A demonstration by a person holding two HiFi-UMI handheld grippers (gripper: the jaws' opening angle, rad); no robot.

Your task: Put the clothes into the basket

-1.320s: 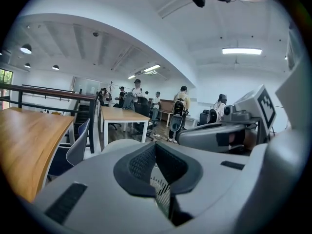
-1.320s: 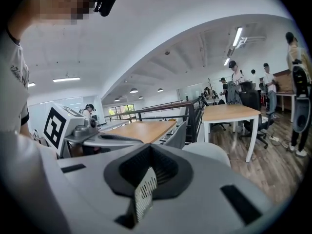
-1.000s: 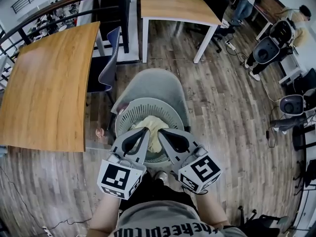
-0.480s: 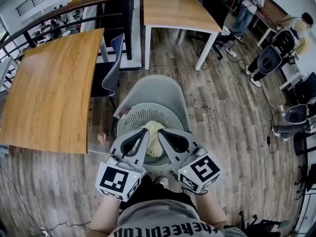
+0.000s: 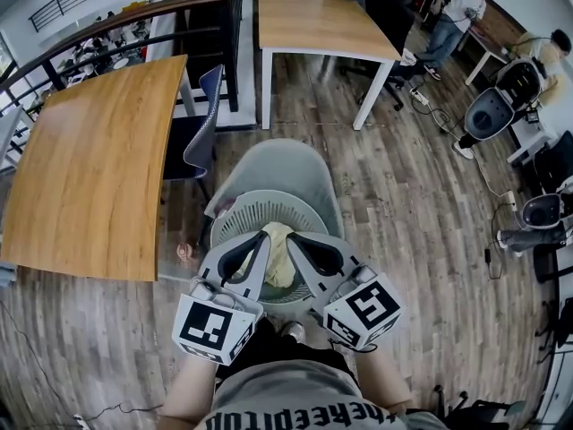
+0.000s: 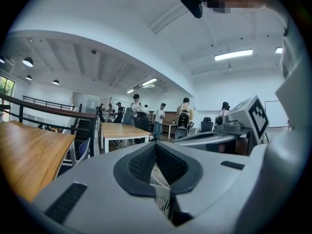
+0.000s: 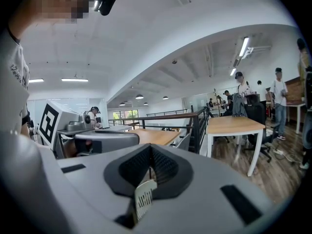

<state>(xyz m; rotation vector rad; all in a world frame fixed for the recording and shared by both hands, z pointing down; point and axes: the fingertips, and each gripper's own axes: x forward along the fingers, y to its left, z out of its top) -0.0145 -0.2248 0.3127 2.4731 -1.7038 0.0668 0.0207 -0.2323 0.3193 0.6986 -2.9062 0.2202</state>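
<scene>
Not much has changed since a second ago: the basket (image 5: 235, 218) and chair just sit a touch lower in the head view, and both grippers are in the same spot. Left gripper (image 5: 261, 235) and right gripper (image 5: 289, 237) hover side by side over the near rim, jaws clenched on nothing. The pale yellow clothes (image 5: 278, 262) are already down in the basket, which looks parked on a grey chair (image 5: 286, 164). Beyond that there's the wood floor (image 5: 403, 213), one wooden tabletop (image 5: 89, 168) on the left and another tabletop (image 5: 313, 16) further back.

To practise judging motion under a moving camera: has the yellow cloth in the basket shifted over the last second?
No. The yellow cloth keeps its gap to the far rim of the basket.
</scene>
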